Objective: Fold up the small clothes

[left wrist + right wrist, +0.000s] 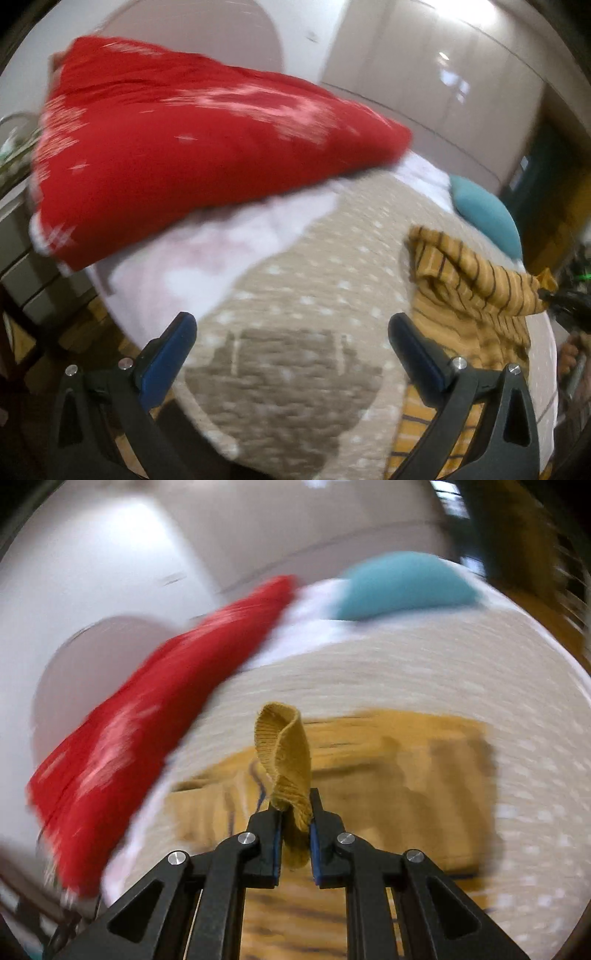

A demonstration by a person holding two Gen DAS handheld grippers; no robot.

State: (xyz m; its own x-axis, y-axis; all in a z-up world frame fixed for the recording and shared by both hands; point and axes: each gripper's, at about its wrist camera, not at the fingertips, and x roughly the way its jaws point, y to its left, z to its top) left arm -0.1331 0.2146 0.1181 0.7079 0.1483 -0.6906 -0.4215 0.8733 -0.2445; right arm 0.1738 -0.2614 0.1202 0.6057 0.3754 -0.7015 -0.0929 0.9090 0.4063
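Mustard striped garment (286, 760) pinched between right gripper (295, 823) fingers; left gripper (291, 332) gapes empty.

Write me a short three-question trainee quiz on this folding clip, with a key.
1. True or false: the left gripper is shut on cloth.
2. Which garment does the right gripper pinch? A) the mustard striped garment B) the red snowflake-print cloth C) the teal item
3. Fill in: the garment lies on a beige ____ cover.

Key: 1 false, its jaws stand wide open over the cover; 2 A, by a ribbed edge; 3 dotted.
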